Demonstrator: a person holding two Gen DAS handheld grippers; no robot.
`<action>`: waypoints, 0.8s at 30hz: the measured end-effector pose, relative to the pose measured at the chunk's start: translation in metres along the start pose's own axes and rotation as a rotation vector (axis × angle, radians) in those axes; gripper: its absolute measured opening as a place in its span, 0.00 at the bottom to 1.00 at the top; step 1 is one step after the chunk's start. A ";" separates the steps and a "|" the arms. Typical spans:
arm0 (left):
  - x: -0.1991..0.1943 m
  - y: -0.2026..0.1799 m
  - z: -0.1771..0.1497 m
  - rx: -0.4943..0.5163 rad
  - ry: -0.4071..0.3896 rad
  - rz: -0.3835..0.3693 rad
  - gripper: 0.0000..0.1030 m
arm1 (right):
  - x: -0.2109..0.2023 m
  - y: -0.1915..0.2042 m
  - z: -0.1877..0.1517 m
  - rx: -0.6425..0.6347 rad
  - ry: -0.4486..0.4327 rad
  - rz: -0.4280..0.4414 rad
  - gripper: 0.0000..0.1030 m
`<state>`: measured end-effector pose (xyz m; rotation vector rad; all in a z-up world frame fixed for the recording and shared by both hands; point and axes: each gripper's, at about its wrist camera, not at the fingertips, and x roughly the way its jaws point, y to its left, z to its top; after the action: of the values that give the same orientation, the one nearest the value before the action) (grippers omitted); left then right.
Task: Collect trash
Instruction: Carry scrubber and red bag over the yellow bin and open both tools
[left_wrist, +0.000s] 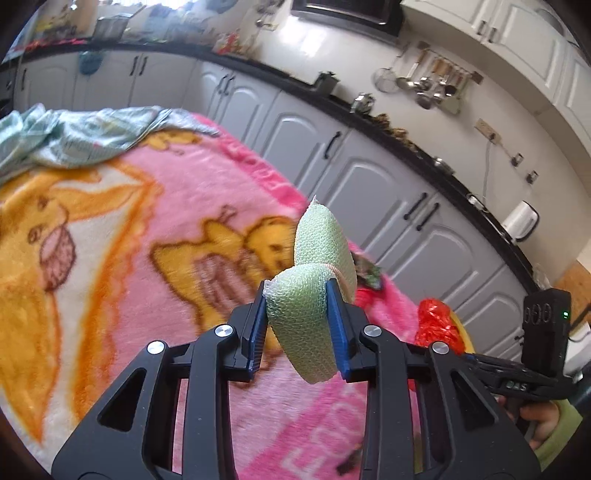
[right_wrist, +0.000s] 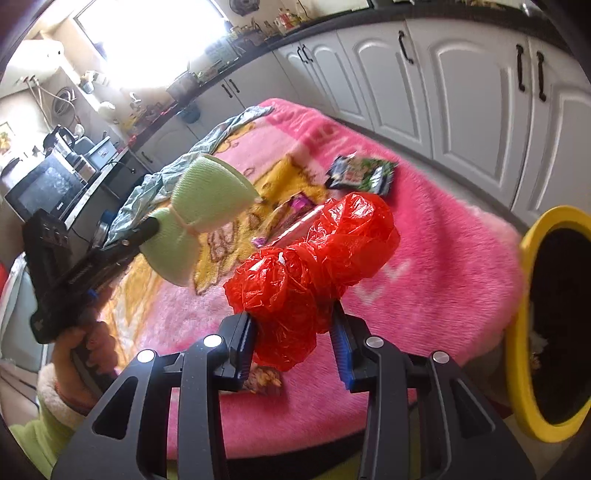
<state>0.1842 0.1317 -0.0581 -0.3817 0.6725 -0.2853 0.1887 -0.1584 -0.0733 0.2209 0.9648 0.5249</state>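
Note:
My left gripper (left_wrist: 297, 325) is shut on a pale green foam net sleeve (left_wrist: 310, 295) and holds it above the pink blanket (left_wrist: 166, 206). The sleeve also shows in the right wrist view (right_wrist: 207, 199), with the left gripper (right_wrist: 147, 229) at its lower left. My right gripper (right_wrist: 291, 332) is shut on a crumpled red plastic bag (right_wrist: 317, 254), held above the blanket (right_wrist: 424, 258). The red bag also shows at the right of the left wrist view (left_wrist: 436, 325). A yellow-rimmed bin with a black liner (right_wrist: 528, 332) stands at the blanket's right edge.
A dark snack wrapper (right_wrist: 362, 173), a purple wrapper (right_wrist: 291, 210) and a small brown wrapper (right_wrist: 264, 380) lie on the blanket. A grey-green cloth (left_wrist: 74, 136) lies at its far end. Grey cabinets (left_wrist: 369, 177) run along the far side.

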 end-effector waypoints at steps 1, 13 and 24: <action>-0.001 -0.005 0.000 0.006 -0.001 -0.011 0.22 | -0.003 -0.002 -0.001 -0.002 -0.006 -0.006 0.33; 0.031 -0.113 0.004 0.151 0.034 -0.166 0.22 | -0.075 -0.059 -0.011 0.045 -0.128 -0.115 0.33; 0.086 -0.206 -0.012 0.258 0.103 -0.249 0.23 | -0.135 -0.126 -0.027 0.095 -0.257 -0.279 0.34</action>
<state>0.2136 -0.0876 -0.0251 -0.2034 0.6797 -0.6251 0.1458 -0.3374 -0.0415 0.2288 0.7548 0.1886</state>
